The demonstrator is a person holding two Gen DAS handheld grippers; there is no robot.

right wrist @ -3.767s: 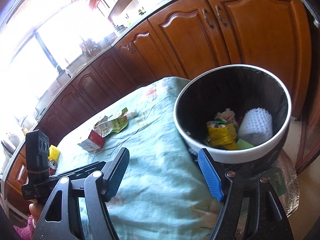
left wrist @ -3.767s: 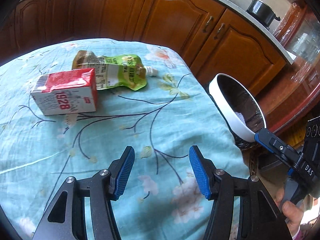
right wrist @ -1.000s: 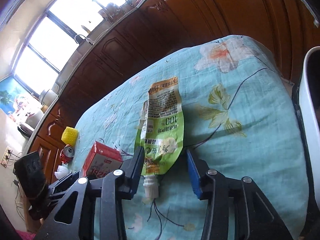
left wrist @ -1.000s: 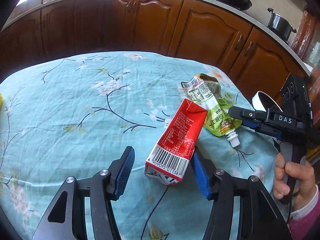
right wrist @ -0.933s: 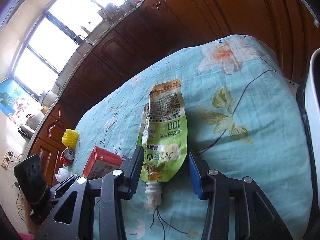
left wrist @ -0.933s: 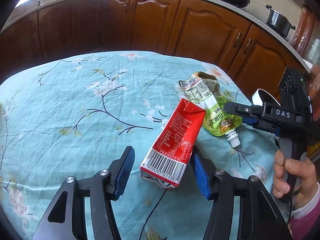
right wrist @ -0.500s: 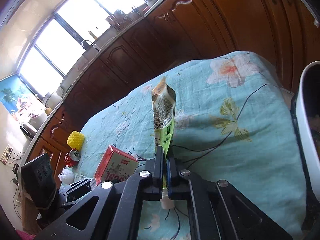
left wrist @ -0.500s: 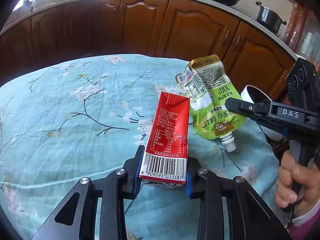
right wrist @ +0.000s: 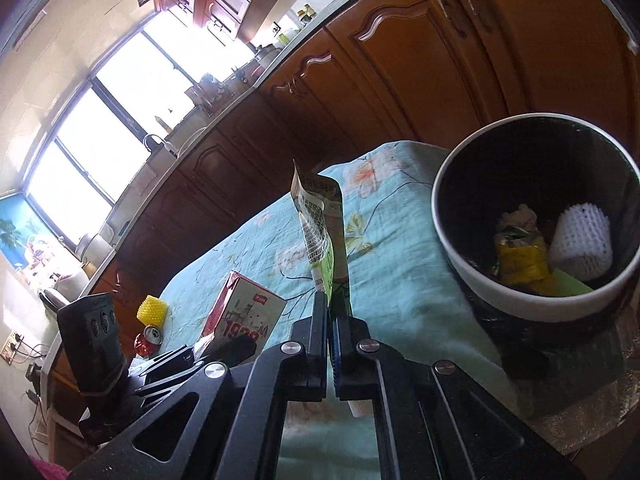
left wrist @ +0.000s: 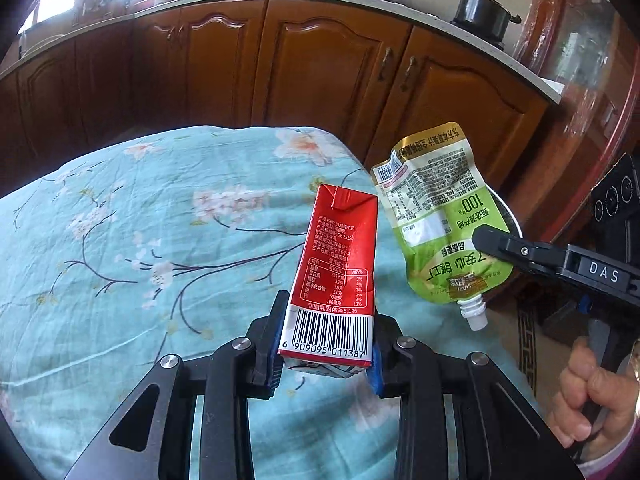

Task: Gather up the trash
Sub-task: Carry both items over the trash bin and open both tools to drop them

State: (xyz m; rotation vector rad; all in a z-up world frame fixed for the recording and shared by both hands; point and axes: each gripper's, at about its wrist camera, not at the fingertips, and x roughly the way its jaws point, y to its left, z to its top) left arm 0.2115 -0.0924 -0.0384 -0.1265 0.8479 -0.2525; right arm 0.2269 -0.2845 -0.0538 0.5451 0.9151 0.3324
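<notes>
My left gripper (left wrist: 326, 334) is shut on a red and white milk carton (left wrist: 338, 264) and holds it above the floral tablecloth (left wrist: 120, 240). The carton also shows in the right wrist view (right wrist: 240, 316). My right gripper (right wrist: 331, 312) is shut on a green spouted drink pouch (right wrist: 322, 236), held edge-on above the cloth. In the left wrist view the pouch (left wrist: 436, 216) hangs spout down beside the carton, with the right gripper (left wrist: 486, 240) clamped on it. A white-rimmed trash bin (right wrist: 532, 300) with a black liner stands off the table's right edge, with trash inside.
Wooden kitchen cabinets (left wrist: 320, 64) run behind the table. A yellow foam net (right wrist: 152, 310) and a red can (right wrist: 148, 338) lie near the table's far left end. A pot (left wrist: 482, 12) sits on the counter. A hand (left wrist: 592, 392) grips the right handle.
Both grippers closed on their items and lifted them off the cloth. The carton and pouch have risen and moved right, toward the bin, which is now fully in the right wrist view.
</notes>
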